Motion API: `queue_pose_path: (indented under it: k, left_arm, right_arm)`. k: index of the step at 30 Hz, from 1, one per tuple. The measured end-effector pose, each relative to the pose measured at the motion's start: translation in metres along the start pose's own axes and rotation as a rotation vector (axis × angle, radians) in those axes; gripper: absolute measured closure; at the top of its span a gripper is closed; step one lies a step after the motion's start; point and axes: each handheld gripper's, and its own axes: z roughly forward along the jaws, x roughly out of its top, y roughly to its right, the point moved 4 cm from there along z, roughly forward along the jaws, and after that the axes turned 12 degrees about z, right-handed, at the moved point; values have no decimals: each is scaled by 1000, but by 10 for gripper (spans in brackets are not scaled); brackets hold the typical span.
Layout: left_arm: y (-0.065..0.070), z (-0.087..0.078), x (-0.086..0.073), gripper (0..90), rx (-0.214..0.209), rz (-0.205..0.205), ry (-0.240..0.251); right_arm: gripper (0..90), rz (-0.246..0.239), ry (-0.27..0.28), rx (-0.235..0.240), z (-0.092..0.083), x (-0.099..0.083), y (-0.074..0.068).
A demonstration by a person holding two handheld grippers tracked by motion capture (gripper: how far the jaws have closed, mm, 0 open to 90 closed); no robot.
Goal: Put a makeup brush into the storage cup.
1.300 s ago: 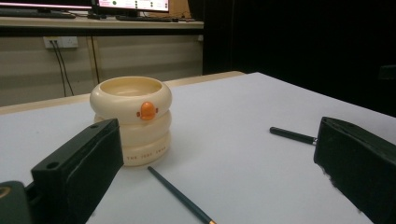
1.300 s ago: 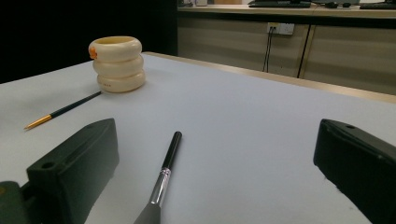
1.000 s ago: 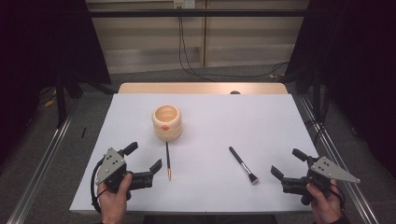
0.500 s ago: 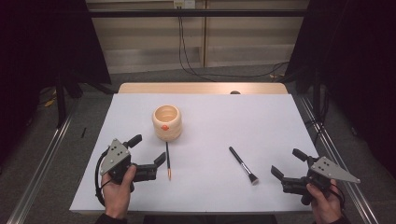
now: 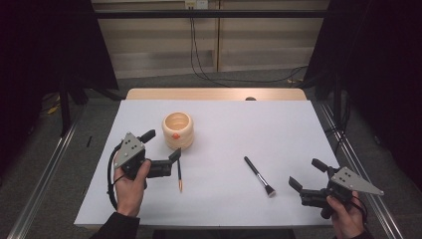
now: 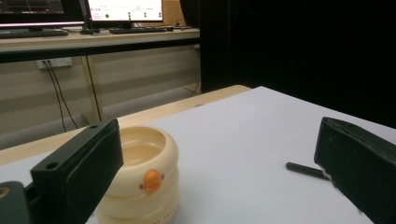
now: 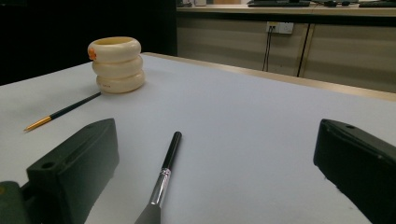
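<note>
**The thin brush could roll away or the cup could tip**

The thin brush (image 5: 179, 173) is lying flat on the white table (image 5: 239, 129), just in front of the cream cup (image 5: 177, 130). Its dark end is pointing at the cup toward 12 o'clock and its gold tip is pointing toward 6 o'clock. The left gripper (image 5: 160, 149) is hanging right by the brush's dark end, with its jaws spread wide and holding nothing. One jaw is sitting very near the cup.

That is the tricky part. The brush is skinny and round, so if the jaws are coming down a bit off, they could be pushing it and making it roll away. If the near jaw is bumping the cup, the cup could be sliding or tipping over.

Going out toward 3 o'clock, the fat brush (image 5: 260, 176) is lying by itself, well apart from the cup. At about 4 o'clock the right gripper (image 5: 306, 174) is waiting, jaws spread wide too, with the fat brush lying just ahead of it. If it is grabbing low, the jaws could be scraping the table.
</note>
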Motion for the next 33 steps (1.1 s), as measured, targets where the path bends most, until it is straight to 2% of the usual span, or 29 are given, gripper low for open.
queue_pose_path:
  k: [9, 11, 22, 27, 29, 33]
  left_arm:
    - [-9, 16, 10, 9, 0, 9, -3]
    - [-11, 23, 14, 9, -17, 16, 8]
    - [-23, 42, 15, 9, -3, 18, -6]
    - [-28, 46, 16, 9, -14, 17, -34]
    - [-29, 47, 17, 7, -2, 10, -38]
    - [-32, 50, 16, 7, -6, 11, -77]
  right_arm:
    - [0, -1, -1, 0, 0, 0, 0]
    - [0, -1, -1, -1, 0, 0, 0]
    - [0, 1, -2, 1, 0, 0, 0]
    - [0, 5, -7, 8, 0, -1, 0]
    - [0, 7, -8, 8, 0, -1, 0]
    - [0, 6, -8, 5, 0, -1, 0]
